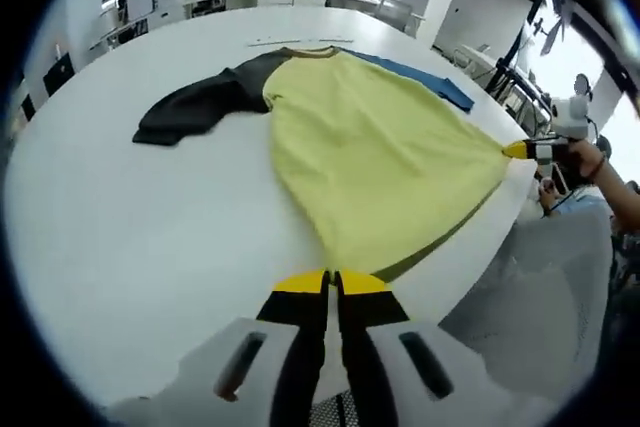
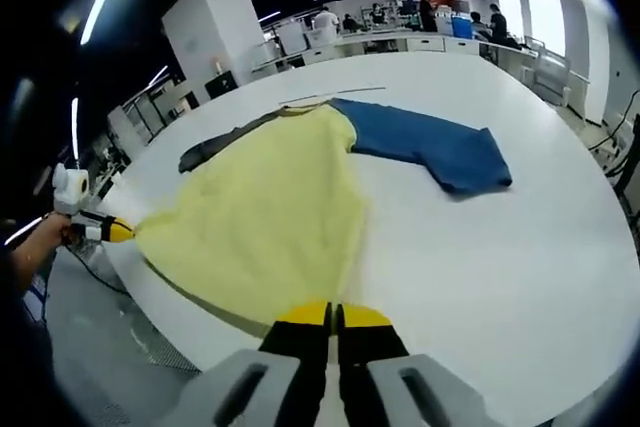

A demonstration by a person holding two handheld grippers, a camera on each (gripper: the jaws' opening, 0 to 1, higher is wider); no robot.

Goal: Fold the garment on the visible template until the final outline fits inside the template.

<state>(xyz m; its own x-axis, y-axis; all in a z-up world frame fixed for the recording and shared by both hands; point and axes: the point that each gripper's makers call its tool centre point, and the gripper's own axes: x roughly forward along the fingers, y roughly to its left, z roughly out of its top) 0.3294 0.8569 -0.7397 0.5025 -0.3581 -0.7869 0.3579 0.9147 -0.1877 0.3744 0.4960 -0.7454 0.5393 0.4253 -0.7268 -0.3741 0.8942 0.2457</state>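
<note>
Pinching the near hem of the garment point(image 1: 370, 157) at one corner, left gripper point(image 1: 332, 282), yellow-tipped jaws pressed together on the yellow cloth at the bottom of the left gripper view. Same shirt in the right gripper view, right gripper point(image 2: 332, 314) clamped likewise on the hem's other corner, jaws closed on the fabric. Stretched taut between the two grips, hem edge lifted slightly off the near rim of the white table point(image 1: 120, 237). In the left gripper view, other gripper's yellow tip at the far right, held by a hand point(image 1: 585, 162), cloth pulled to a point there. Mirrored in the right gripper view at far left. Further up the table, yellow body lying flat, spreading from the hem toward the collar. Beyond that, black sleeve point(image 1: 195, 107) splayed out to one side, blue sleeve point(image 2: 430, 147) to the other, both flat on the tabletop. Near the collar, a thin line marked on the table, too faint to tell more. Farthest back, benches and people point(image 2: 497, 22) standing in a bright room.
</note>
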